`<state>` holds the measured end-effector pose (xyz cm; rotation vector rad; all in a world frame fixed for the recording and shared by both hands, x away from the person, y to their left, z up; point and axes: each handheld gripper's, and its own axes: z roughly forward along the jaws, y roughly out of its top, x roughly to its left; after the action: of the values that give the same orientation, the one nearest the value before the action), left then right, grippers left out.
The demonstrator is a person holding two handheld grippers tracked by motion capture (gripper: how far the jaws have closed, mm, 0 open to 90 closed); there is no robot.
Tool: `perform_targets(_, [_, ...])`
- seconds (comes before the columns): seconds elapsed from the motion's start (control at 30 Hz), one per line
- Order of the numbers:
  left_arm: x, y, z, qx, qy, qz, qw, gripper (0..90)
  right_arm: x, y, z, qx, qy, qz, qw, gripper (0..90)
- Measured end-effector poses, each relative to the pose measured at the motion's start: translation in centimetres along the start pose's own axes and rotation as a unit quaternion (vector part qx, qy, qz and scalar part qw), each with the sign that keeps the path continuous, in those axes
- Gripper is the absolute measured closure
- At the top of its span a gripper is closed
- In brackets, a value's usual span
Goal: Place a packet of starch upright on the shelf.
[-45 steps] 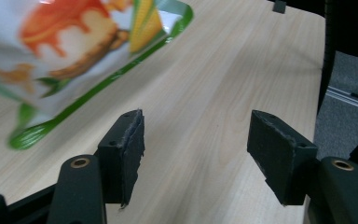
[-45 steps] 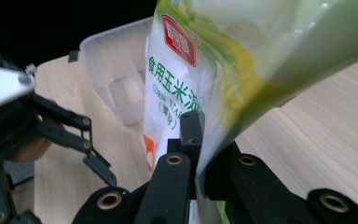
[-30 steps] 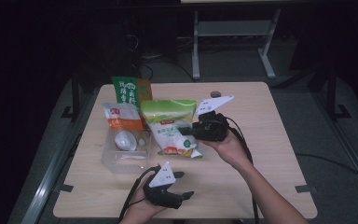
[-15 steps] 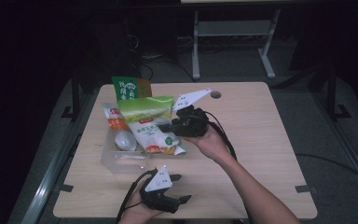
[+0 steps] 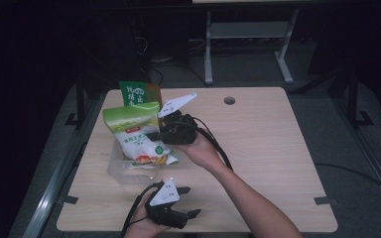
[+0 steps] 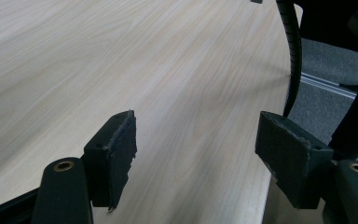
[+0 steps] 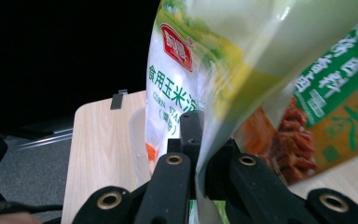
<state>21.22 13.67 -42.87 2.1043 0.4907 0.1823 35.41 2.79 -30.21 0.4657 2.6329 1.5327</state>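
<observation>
In the high view, left of centre, the right gripper is clamped on a corn starch bag, held above a clear plastic bin on the desk; lower centre, the left gripper sits with jaws apart. The left gripper view has bare desk between its spread, empty pads. In the right gripper view the jaws pinch the bag's edge at centre, a green snack packet behind at right. Judged best: lower the bag level into the bin, then let go.
</observation>
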Motion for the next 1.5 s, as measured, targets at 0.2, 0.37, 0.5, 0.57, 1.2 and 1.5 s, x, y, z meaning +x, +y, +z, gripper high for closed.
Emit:
perform_targets(0.2, [-0.1,-0.3,-0.5,-0.002,-0.001,-0.004,1.0,28.5,0.4,0.6,2.5,0.003,0.012,0.002,0.9999,88.7])
perform_targets(0.37, [0.0,-0.6,-0.9,-0.001,0.001,0.001,1.0,28.0,0.5,0.7,4.5,0.005,0.018,0.01,0.9998,88.6])
perform_targets(0.5, [-0.1,-0.8,-1.2,0.002,0.002,-0.003,1.0,28.0,0.6,0.5,6.3,0.014,0.02,0.012,0.9996,88.7])
perform_targets(0.57, [-0.1,-0.9,-1.2,0.001,0.001,-0.003,1.0,28.0,0.7,0.3,7.0,0.015,0.023,0.017,0.9995,88.7])
perform_targets(1.2, [-0.5,-1.2,-1.3,0.005,-0.002,0.001,1.0,28.0,1.1,-2.2,9.4,0.024,0.024,0.025,0.9991,84.0])
perform_targets(1.5, [-0.6,-1.3,-1.2,0.006,-0.001,-0.002,1.0,28.0,1.0,-2.3,8.0,0.079,0.019,-0.004,0.9967,78.9])
